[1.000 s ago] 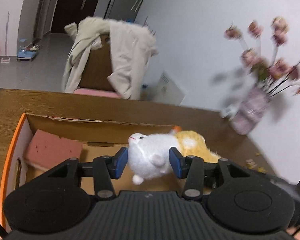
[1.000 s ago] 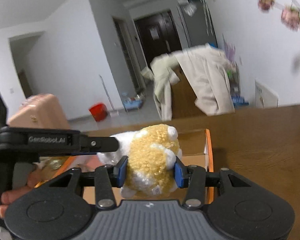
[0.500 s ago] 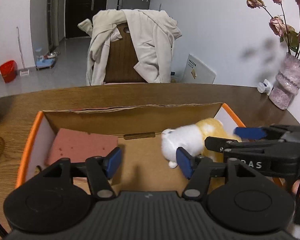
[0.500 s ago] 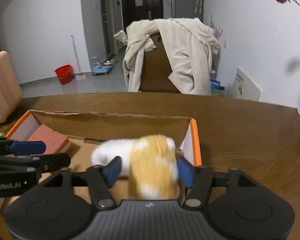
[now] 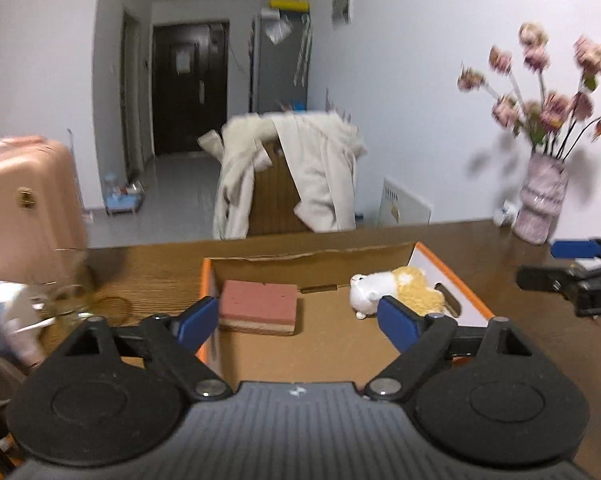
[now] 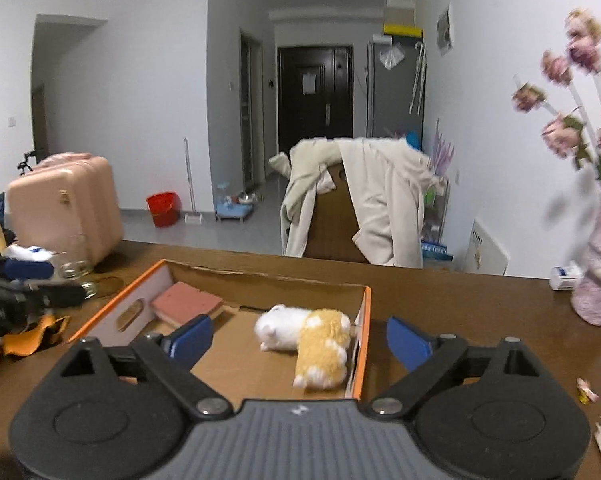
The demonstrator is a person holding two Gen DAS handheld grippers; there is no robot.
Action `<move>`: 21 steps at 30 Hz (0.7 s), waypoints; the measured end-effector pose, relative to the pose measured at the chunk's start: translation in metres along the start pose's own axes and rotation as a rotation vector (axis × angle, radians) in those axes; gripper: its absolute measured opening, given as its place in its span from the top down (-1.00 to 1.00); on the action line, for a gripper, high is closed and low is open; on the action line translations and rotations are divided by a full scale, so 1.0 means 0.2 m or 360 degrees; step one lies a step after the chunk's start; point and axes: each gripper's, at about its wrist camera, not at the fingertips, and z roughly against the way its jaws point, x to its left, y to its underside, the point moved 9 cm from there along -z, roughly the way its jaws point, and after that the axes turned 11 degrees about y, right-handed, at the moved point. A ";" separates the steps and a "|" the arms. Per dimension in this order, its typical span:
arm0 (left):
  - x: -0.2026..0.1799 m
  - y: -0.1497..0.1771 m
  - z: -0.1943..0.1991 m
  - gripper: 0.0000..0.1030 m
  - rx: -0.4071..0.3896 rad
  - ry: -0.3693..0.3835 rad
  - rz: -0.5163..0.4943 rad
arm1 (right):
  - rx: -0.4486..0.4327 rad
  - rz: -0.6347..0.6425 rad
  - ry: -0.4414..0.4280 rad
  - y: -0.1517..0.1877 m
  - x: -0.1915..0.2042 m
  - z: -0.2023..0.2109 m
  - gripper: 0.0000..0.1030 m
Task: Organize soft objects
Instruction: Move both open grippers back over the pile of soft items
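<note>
Now your left gripper and right gripper both hang spread and empty, since the plush toy lies in the box beside the sponge.

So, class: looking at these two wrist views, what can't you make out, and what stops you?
- Plush toy: its rear end, left wrist view, hidden behind the left gripper's right finger.
- Cardboard box: its near wall, right wrist view, covered by the right gripper.
- Flowers: detail lost to blur.
- Items at the table's left edge: blurred and cut off.
</note>
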 end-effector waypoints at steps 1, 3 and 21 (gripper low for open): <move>-0.02 0.02 0.08 -0.84 -0.0034 -0.0003 -0.0008 | -0.0023 -0.0006 -0.0009 0.03 0.01 0.09 -0.87; -0.06 0.10 0.23 -0.90 -0.0088 -0.0016 -0.0024 | -0.0062 -0.0016 -0.0037 0.11 0.02 0.25 -0.92; -0.15 0.91 0.80 -0.95 -0.0083 -0.0064 0.0150 | -0.0013 -0.0107 -0.0406 0.89 0.51 1.00 -0.26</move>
